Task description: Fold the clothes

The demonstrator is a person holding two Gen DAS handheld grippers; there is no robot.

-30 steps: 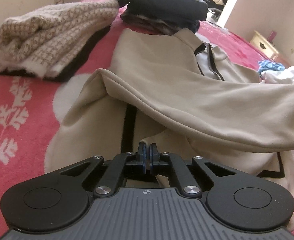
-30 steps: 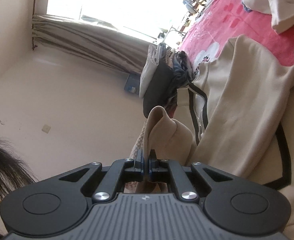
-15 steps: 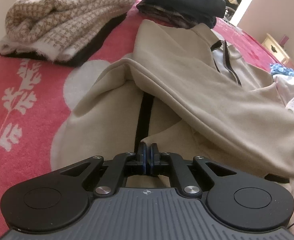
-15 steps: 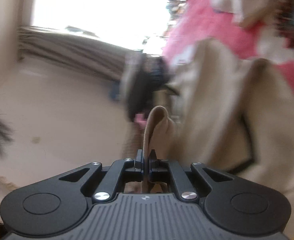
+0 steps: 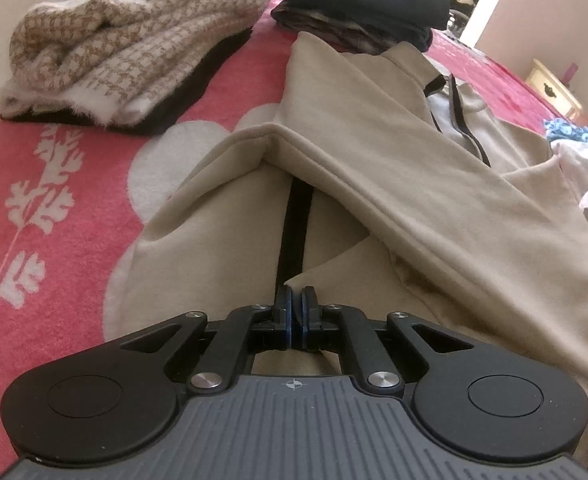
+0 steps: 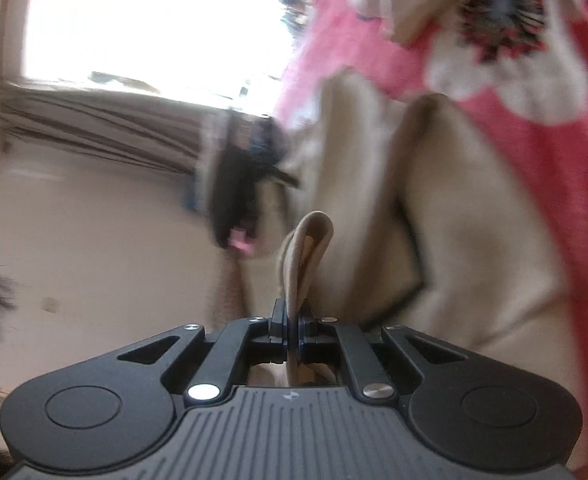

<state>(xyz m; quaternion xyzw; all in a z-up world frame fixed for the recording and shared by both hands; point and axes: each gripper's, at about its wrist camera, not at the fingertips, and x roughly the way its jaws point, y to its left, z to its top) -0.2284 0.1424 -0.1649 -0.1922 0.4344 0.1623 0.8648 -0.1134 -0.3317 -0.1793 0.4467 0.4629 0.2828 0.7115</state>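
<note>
Mid-fold on the pink blanket (image 5: pixel 66 184): the right gripper (image 6: pixel 292 322) pinches the beige jacket (image 5: pixel 374 152)'s sleeve, the left gripper (image 5: pixel 296 308) is closed at the hem — next, lay the sleeve flat across the body.

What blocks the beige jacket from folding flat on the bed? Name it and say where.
Nothing visible lies on the beige jacket. The houndstooth knit sits clear to its left, the dark clothes stack touches its far collar end, and white clothing lies at its right edge. Both grippers already pinch its fabric.

Blown-out window (image 6: pixel 154 20) glare, right view blurred
</note>
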